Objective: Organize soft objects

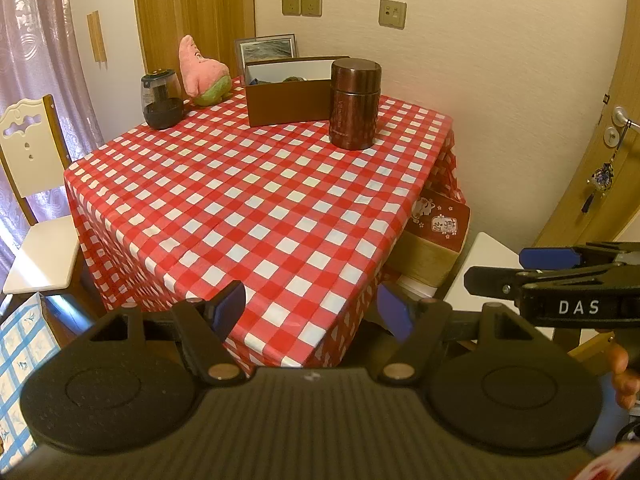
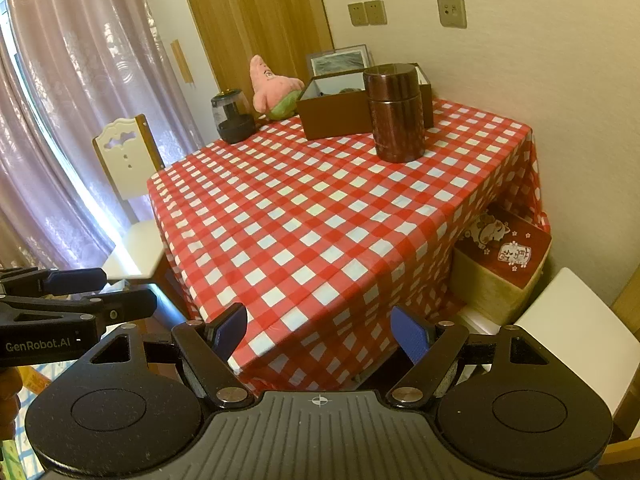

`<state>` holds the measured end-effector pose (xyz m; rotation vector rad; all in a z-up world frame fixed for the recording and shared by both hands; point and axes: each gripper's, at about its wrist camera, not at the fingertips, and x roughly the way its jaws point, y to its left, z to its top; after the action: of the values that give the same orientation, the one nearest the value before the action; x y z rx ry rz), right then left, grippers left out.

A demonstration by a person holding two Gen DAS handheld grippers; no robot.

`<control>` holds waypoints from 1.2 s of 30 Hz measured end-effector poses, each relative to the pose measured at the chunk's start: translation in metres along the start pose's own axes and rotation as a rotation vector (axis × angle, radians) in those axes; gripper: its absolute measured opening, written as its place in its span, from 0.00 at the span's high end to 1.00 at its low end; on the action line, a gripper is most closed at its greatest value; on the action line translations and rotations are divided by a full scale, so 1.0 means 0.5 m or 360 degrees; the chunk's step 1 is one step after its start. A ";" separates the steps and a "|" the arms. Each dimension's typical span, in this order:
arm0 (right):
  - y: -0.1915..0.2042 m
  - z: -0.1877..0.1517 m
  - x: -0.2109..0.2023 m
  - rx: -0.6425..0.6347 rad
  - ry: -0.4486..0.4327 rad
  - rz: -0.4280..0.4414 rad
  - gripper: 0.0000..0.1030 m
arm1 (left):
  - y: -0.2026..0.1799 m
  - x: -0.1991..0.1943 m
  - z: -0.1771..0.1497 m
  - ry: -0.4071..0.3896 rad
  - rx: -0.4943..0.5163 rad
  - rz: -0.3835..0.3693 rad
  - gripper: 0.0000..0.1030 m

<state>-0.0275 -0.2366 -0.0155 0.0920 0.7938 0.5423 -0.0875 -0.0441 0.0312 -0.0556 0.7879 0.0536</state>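
A pink starfish plush leans at the far corner of the table, which is covered by a red-and-white checked cloth. Beside it stands an open brown box with dark soft items partly hidden inside. My left gripper hovers off the table's near corner, open, with nothing between its blue pads. My right gripper is also open and empty at that near corner. Each gripper shows side-on in the other's view, the right gripper and the left gripper.
A brown metal canister stands in front of the box. A dark glass jar sits left of the plush, and a framed picture leans on the wall. A chair stands left, a white stool right.
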 end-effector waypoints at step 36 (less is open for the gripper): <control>-0.004 0.000 -0.001 -0.0006 -0.0004 -0.0001 0.24 | -0.002 0.000 -0.001 -0.0012 0.0005 -0.0008 0.31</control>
<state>-0.0269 -0.2384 -0.0159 0.0887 0.7902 0.5432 -0.0877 -0.0450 0.0309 -0.0541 0.7804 0.0479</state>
